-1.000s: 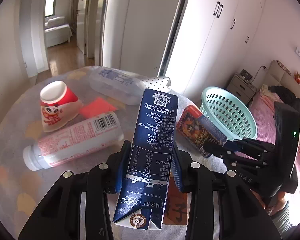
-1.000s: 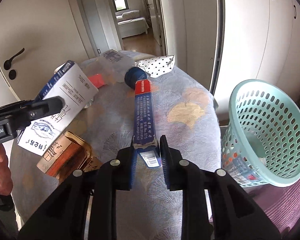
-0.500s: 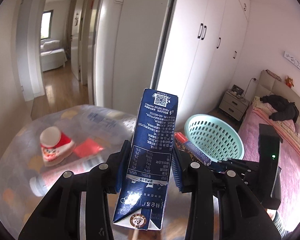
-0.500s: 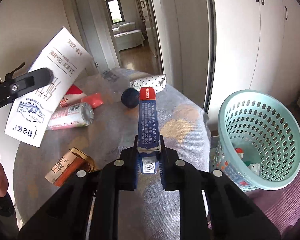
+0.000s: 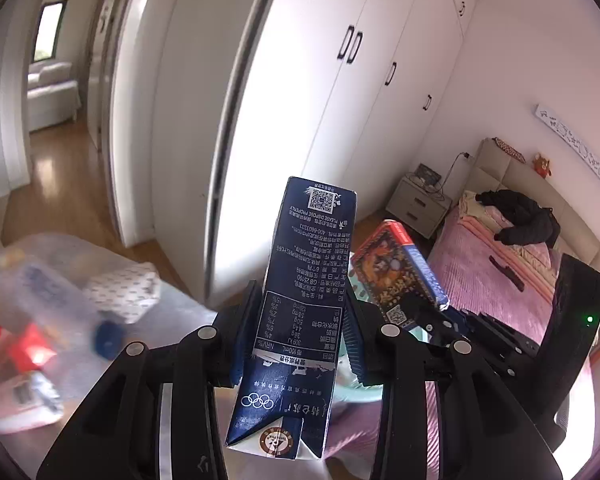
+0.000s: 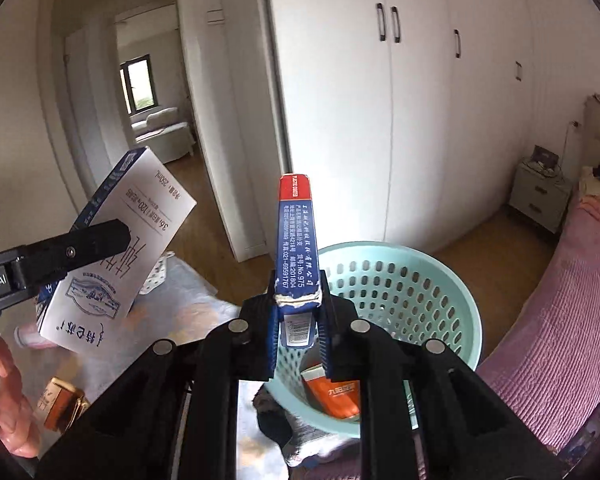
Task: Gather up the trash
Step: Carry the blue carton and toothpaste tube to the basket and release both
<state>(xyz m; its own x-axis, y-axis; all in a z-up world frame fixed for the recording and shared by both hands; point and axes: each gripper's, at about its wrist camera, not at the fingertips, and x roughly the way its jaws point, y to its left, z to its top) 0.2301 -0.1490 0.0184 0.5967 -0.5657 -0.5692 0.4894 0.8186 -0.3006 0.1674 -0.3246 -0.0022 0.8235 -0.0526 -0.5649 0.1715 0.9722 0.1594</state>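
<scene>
A dark blue milk carton (image 5: 300,312) is clamped between the fingers of the left gripper (image 5: 298,334), its long axis running up and away from the camera and leaning slightly right, its folded end nearest the lens; its print is seen upside down, with a QR code, "PLEASE DISPOSE PROPERLY", "400-6603333" and Olympic rings readable, and "250mL" on its white face in the right wrist view. A slim blue and red box (image 6: 296,244) is pinched by the fingers of the right gripper (image 6: 298,322), standing upright along the gripper axis with its red end farthest out; "No.975" and a barcode at its torn near end are legible, the remaining small print is not. Both items are held in the air, the box above the near rim of a mint laundry basket (image 6: 452,300), in which an orange packet (image 6: 334,392) is partly hidden by the fingers. The table (image 5: 172,312) and its bottles are blurred
</scene>
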